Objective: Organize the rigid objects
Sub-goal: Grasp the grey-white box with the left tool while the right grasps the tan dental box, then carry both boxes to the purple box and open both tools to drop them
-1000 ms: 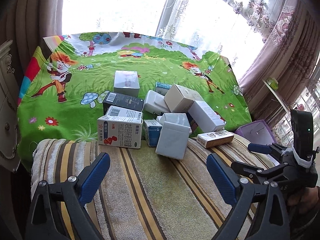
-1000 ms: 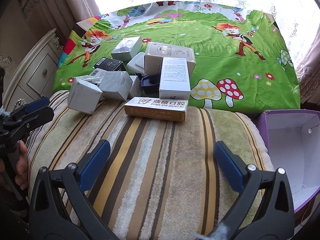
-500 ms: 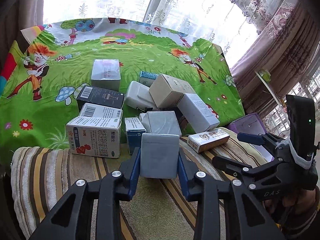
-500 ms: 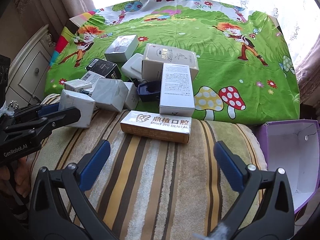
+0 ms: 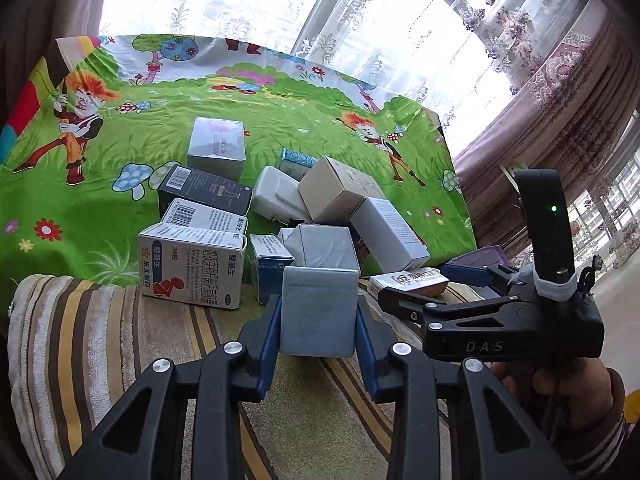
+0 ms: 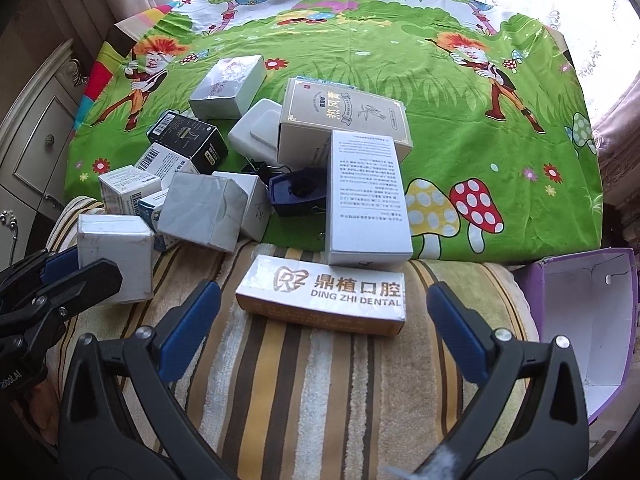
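Left jaws: clamped on the grey box (image 5: 318, 312), one blue pad flat on each side face. My left gripper (image 5: 318, 320) has it by the near end, low down.
Right jaws: wide, holding nothing. My right gripper (image 6: 320, 320) straddles the dental box (image 6: 324, 294) without touching it; the box lies broadside between the pads.
Grey box: sits at the near edge of the pile, on the striped cushion (image 6: 304, 392). In the right view it's at 9 o'clock (image 6: 116, 256). Can't tell if it's lifted or resting.
Neighbours: second grey box (image 5: 322, 246) right behind it at 12; small blue-print box (image 5: 270, 272) at 11; red-print carton (image 5: 192, 268) at 10.
Rest of pile: beige box (image 6: 344, 120), tall white text box (image 6: 366, 196), black box (image 6: 186, 140), all further out on the green cartoon sheet (image 6: 500, 160).
Destination (my guess): purple box (image 6: 588, 320), open, at 3 o'clock off the cushion's right end.
Step in hand: get the grey box clear of the pile.
How to do it well: lift straight up before translating, so the back edge doesn't drag the box behind it. Keep the squeeze moderate, since thin card probably dents.
Right side: dental box is too long broadside for a good grip; I'd rotate and take it across the short width.
Risk: grippers sit close; stagger the moves toward the purple box.
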Demonstrator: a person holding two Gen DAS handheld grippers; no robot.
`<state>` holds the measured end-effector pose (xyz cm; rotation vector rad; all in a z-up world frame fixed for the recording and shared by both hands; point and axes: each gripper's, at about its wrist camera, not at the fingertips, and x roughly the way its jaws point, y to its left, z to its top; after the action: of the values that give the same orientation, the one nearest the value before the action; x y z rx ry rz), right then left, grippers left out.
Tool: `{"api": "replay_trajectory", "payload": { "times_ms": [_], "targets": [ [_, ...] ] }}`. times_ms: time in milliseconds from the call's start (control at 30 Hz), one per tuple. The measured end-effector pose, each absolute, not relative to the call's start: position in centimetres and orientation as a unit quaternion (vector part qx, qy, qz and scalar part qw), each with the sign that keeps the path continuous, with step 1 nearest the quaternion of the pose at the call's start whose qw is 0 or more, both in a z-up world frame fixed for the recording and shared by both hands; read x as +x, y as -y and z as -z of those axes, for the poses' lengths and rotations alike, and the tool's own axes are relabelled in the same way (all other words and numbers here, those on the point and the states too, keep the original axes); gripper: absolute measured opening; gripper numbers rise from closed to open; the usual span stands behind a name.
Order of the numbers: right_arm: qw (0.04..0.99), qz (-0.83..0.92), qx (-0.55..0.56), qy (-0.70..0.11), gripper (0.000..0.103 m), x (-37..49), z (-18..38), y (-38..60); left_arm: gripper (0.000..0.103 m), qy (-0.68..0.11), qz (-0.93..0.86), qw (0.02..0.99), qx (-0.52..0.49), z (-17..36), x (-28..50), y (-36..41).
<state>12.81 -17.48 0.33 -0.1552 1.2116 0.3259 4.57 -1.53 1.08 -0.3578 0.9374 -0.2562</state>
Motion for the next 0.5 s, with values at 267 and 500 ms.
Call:
{"api": "replay_trajectory", "payload": {
  "times_ms": [267,500],
  "targets": [
    [0.802,-0.169,-0.067,-0.568,0.086,12.2,-0.2,17.8,0.035,-0.447,0.118,0.87,-0.173,-1.2,4.4,1.5],
    [0.821,-0.183,-0.032,-0.54,0.086,10.1,-2.2,20.6,0.035,-0.443,0.128,0.873,-0.159,-2.1,4.1,2.7]
  ]
}}
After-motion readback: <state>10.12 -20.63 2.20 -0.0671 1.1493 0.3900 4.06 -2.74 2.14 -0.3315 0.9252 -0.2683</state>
